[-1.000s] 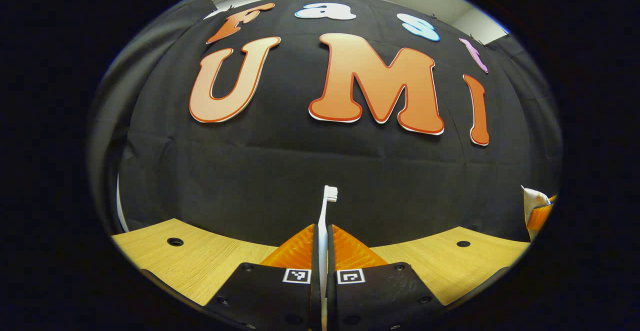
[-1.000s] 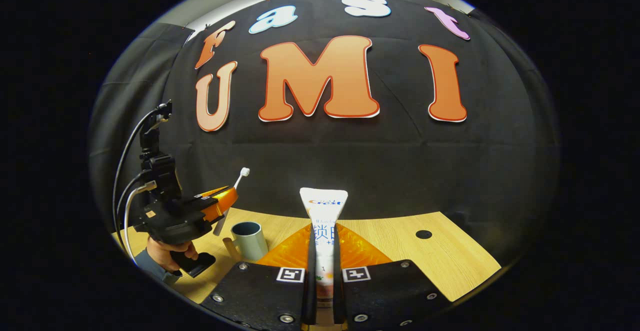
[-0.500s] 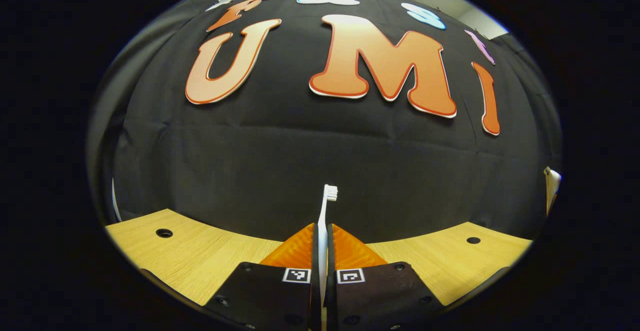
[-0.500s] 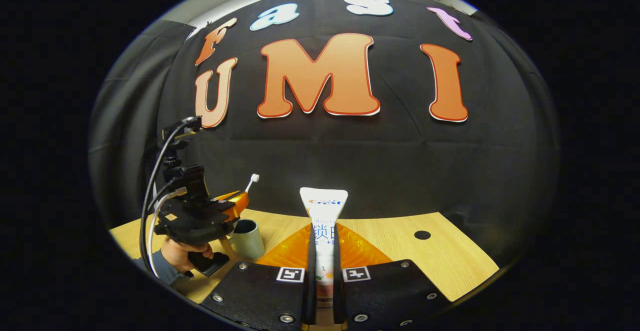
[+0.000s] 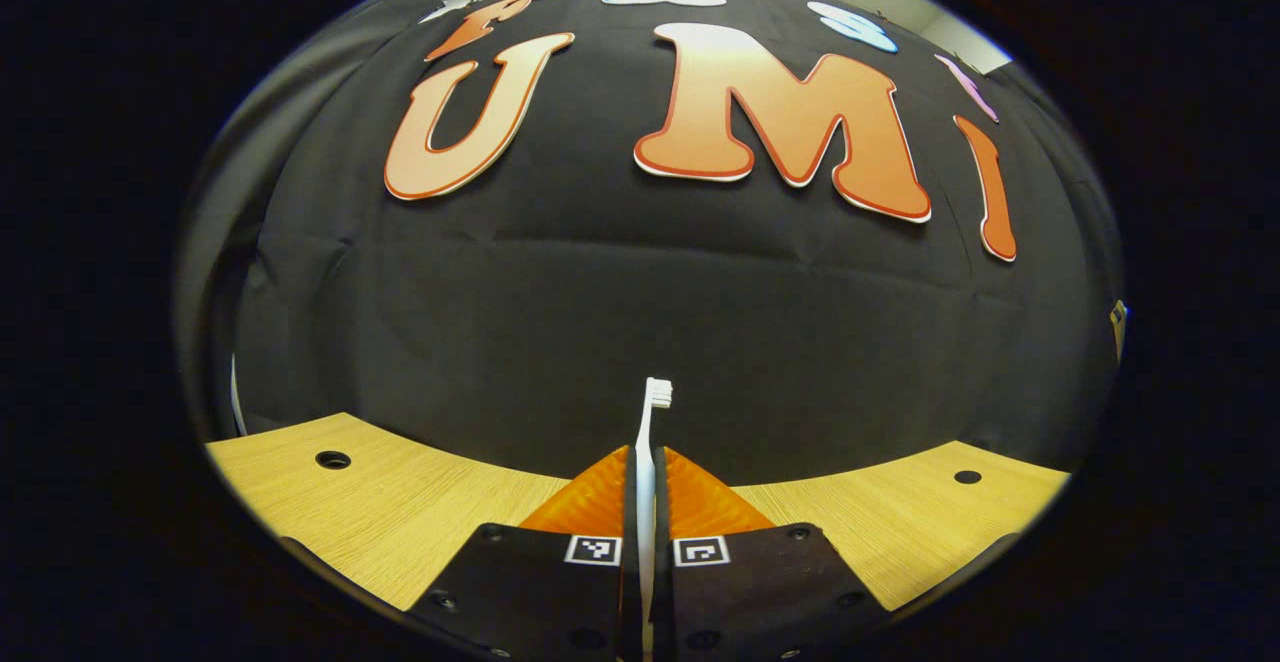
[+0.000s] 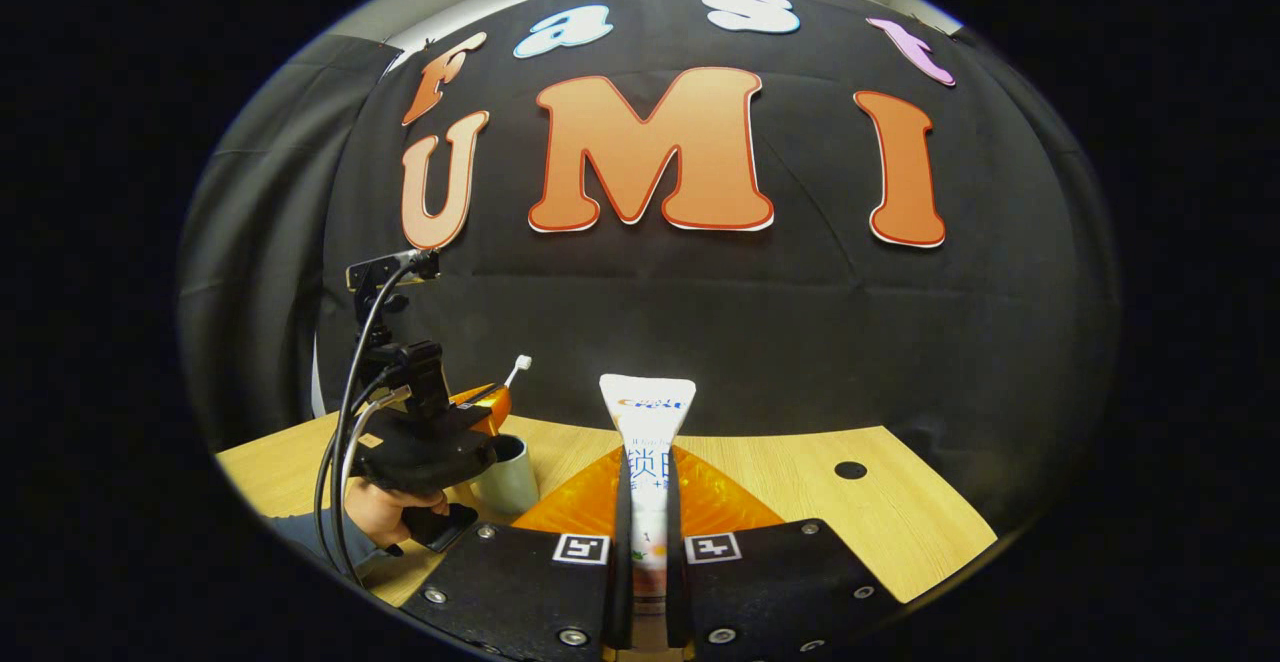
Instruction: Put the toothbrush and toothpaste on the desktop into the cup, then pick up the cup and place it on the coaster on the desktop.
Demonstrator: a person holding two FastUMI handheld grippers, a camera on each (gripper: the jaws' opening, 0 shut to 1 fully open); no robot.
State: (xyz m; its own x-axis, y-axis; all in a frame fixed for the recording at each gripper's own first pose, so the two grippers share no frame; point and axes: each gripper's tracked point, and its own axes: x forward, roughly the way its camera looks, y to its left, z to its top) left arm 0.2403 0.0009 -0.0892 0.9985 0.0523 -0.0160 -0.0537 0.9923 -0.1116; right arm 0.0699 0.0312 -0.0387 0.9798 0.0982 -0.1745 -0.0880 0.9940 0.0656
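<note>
The left tool (image 5: 645, 502) pinches the toothbrush (image 5: 648, 442) by its handle at lower centre of the left gripper view, long axis running up the frame, bristle head topmost, likely so the handle end can drop into the cup first. The right tool (image 6: 645, 512) grips the toothpaste (image 6: 647, 442) likewise, flat crimped end up. The cup (image 6: 508, 477) stands on the surface (image 6: 900, 532) at lower left of the right gripper view, just beside the left tool's tips.

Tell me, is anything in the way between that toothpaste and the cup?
Yes, partly. The left hand-held gripper with the toothbrush sits at the cup, overlapping its mouth. The toothpaste, clamped in the right hand-held gripper, is off to the side.
</note>
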